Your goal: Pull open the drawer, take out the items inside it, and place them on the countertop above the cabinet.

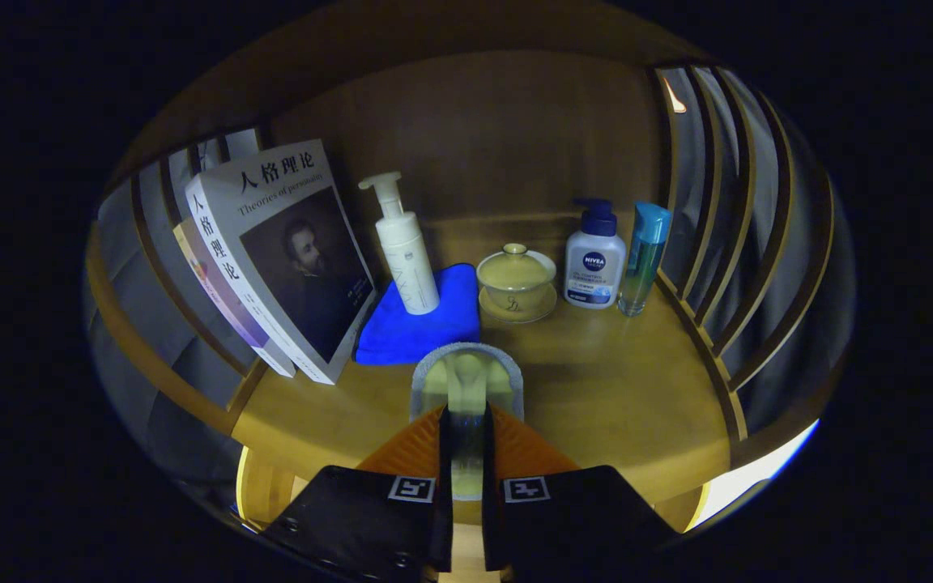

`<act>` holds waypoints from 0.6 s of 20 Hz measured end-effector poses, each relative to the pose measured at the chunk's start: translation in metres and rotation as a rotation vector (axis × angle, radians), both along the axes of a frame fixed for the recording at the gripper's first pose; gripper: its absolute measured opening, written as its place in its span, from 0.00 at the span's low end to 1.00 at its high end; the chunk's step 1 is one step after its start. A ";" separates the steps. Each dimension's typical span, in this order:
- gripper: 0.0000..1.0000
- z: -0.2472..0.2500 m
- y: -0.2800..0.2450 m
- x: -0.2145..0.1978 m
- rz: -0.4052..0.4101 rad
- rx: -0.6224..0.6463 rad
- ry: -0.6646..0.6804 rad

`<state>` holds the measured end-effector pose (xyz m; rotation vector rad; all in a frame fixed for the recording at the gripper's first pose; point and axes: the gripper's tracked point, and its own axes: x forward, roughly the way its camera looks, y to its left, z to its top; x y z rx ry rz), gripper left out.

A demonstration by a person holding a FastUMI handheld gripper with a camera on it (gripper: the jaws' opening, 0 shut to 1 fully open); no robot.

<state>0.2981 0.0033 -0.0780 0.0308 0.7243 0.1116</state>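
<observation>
Fingers point(466, 433) closed on a pale yellow-green item point(466, 379) with a grey rim, pinched between both tips and held over the wooden tabletop point(620, 397). What the item is, can't tell. Beyond it on the tabletop: blue cloth point(426, 328) with a white pump bottle point(403, 247) standing on it, lidded cup on saucer point(516, 282), white lotion bottle point(594, 257), teal bottle point(643, 257) just beside it. Books point(272, 259) lean at left.
</observation>
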 end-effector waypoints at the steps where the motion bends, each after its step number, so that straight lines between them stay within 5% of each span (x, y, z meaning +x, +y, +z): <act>1: 0.19 -0.001 -0.001 0.004 -0.007 -0.002 -0.011; 6: 0.25 0.007 -0.001 0.007 -0.035 -0.024 -0.085; 10: 1.00 0.029 0.004 -0.013 -0.012 -0.038 -0.214; 12: 0.98 0.046 0.009 -0.040 0.010 -0.063 -0.310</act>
